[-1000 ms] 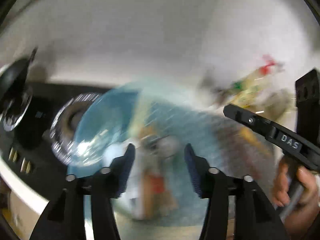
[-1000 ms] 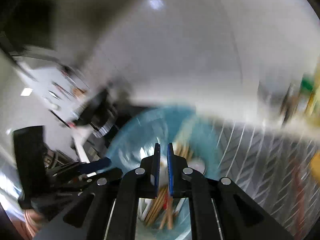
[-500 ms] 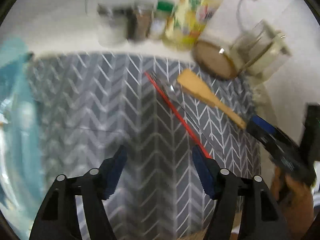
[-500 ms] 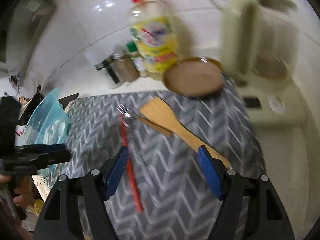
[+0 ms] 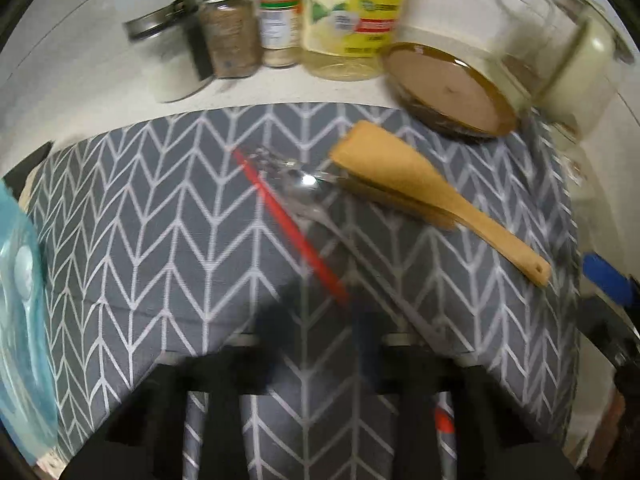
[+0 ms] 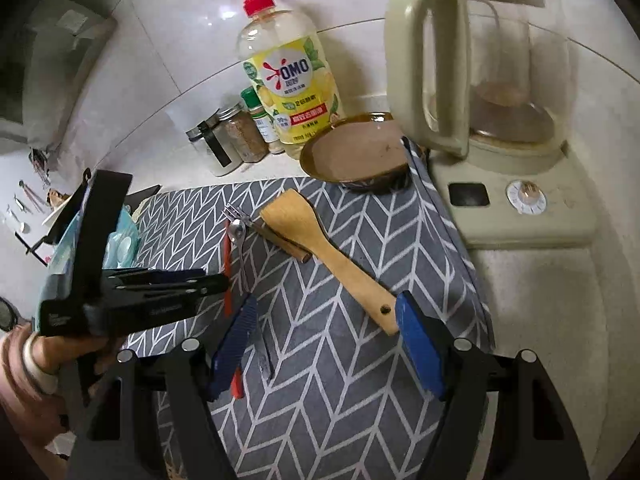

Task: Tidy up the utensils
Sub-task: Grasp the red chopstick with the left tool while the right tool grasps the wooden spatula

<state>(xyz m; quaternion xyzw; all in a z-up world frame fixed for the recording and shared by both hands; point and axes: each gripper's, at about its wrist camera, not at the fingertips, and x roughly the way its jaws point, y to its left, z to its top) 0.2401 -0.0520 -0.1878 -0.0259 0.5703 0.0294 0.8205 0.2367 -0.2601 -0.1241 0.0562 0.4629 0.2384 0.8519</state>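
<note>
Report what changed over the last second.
Both hand-held grippers swung from the blue bowl to the grey mat. The left hand-held gripper just closed by the red stick, grip unclear; the right hand-held gripper just opened, empty. The spatula, fork and stick lie as before.

Both fisheye views bend hard at the edges, with black corners ringing each round picture. We find the left wrist view smeared by motion: the left gripper (image 5: pixel 320 360) is a dark, see-through blur, and the glass spice jars (image 5: pixel 234 32) look soft. The right wrist view is sharper and evenly lit, perhaps from overhead. We see glare on the glossy white tiled wall (image 6: pixel 224 12) and soft shadows under the flat wooden spatula (image 6: pixel 320 248).
</note>
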